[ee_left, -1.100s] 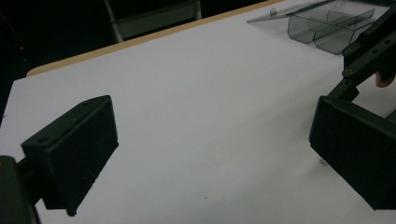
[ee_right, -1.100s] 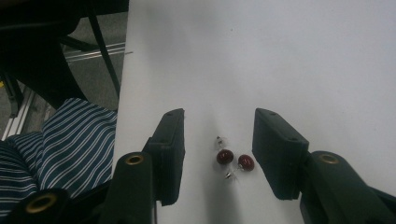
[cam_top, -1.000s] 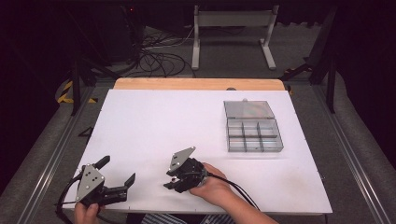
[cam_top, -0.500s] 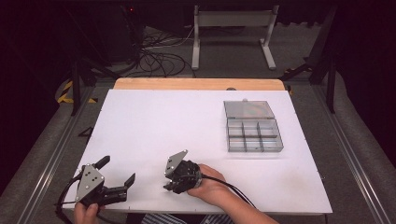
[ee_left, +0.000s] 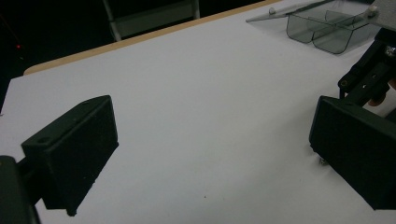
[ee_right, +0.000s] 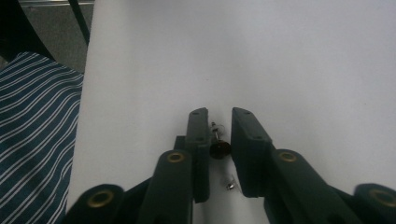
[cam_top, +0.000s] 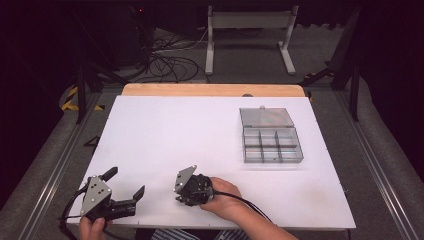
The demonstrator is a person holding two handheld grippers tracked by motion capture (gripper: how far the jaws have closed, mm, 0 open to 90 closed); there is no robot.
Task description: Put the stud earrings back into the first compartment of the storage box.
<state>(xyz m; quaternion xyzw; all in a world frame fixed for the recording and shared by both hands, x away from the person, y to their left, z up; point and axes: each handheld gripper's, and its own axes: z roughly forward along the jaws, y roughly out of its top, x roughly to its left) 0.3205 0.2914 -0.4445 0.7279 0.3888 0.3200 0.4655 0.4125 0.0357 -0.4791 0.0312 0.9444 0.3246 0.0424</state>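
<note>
My right gripper (ee_right: 219,140) lies low on the white table (cam_top: 200,135) near its front edge. Its jaws have just been closing and now press on a small black screw (ee_right: 219,149), whose thin shaft points away between the pads. A tiny silver part (ee_right: 229,186) rests on the table just behind the screw. In the high view the right gripper (cam_top: 181,196) sits under a hand at front centre. My left gripper (cam_top: 125,182) rests at the front left corner, jaws wide apart with bare table between them (ee_left: 212,158).
A clear compartment box (cam_top: 272,145) with its lid (cam_top: 265,117) folded back stands at the right back of the table; its wall (ee_left: 322,32) appears in the left gripper view. A striped cloth (ee_right: 37,121) lies beyond the table's front edge.
The right gripper has shifted slightly left and toward the front edge, and its jaws have drawn together. The left gripper has not moved.
</note>
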